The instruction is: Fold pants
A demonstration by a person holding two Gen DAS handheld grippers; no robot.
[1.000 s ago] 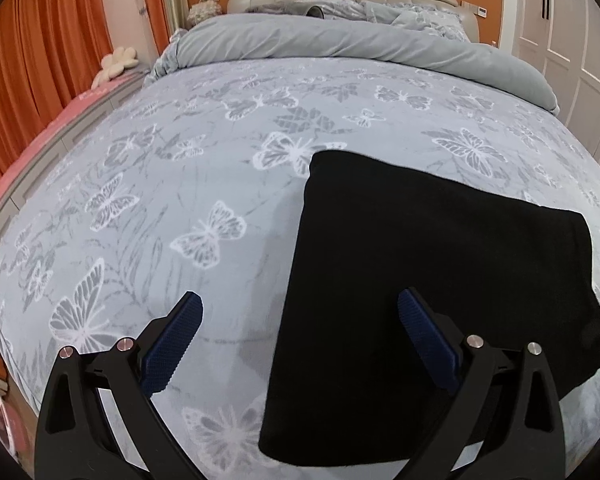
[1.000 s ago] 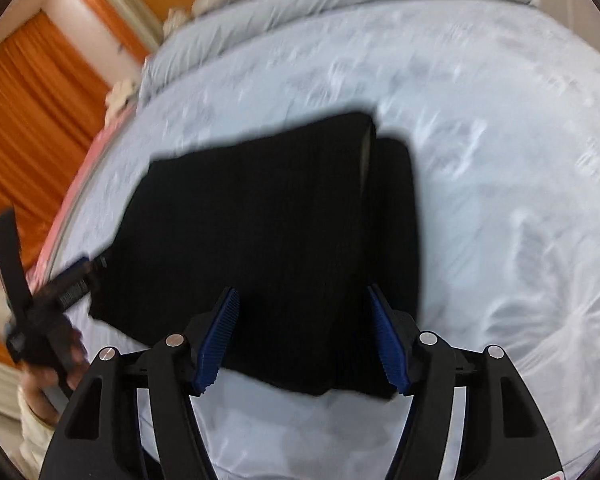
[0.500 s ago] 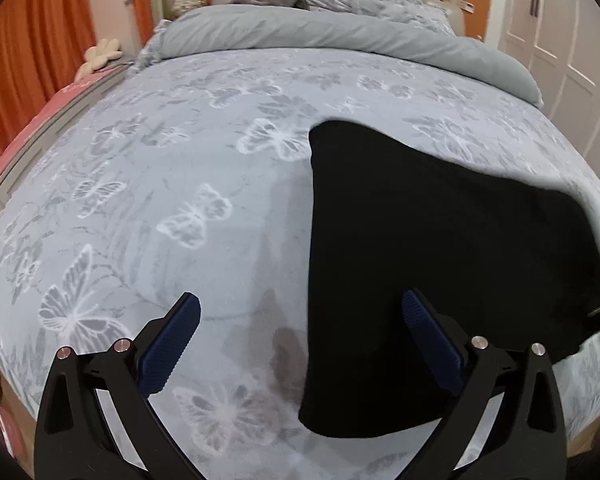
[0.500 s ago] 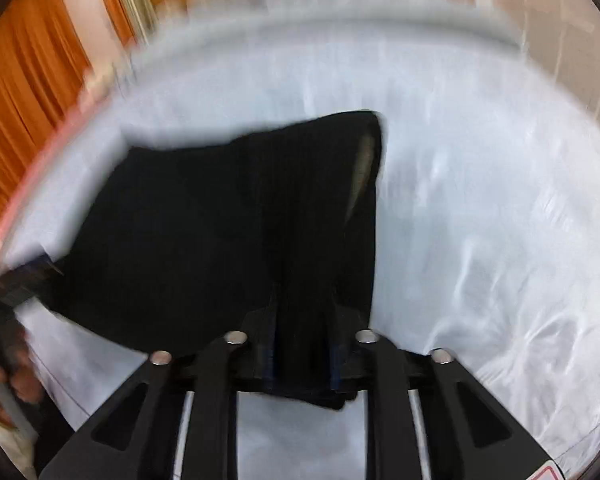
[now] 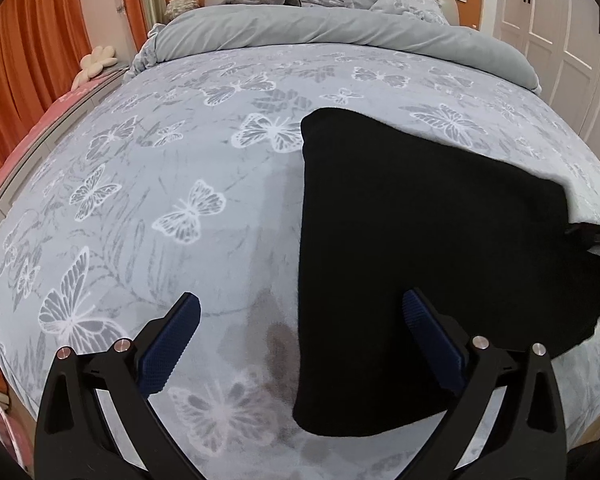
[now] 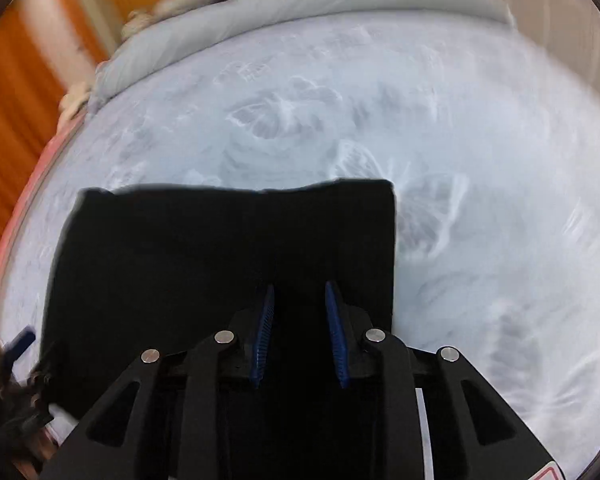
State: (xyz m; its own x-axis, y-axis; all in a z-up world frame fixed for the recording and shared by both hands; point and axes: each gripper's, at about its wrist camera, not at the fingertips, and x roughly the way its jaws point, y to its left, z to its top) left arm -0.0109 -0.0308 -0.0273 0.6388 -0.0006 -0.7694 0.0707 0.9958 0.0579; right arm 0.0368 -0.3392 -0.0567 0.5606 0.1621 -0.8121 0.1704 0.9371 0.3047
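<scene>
The black pants (image 5: 432, 264), already doubled into a dark slab, lie on the butterfly-print bed (image 5: 172, 184) toward its near right part, their long axis running across the bed from left to right. The right claw (image 6: 300, 336) has its jaws closing narrowly with a ridge of the cloth between the blue pads, at the right-hand end of the pants; it is plainly the nearer one and has the fabric pinched. The left claw (image 5: 300, 344) hangs wide open with nothing in it, straddling the pants' left edge, one finger over bare bedding and the other over cloth. Any fold will likely carry the right end toward that left edge.
</scene>
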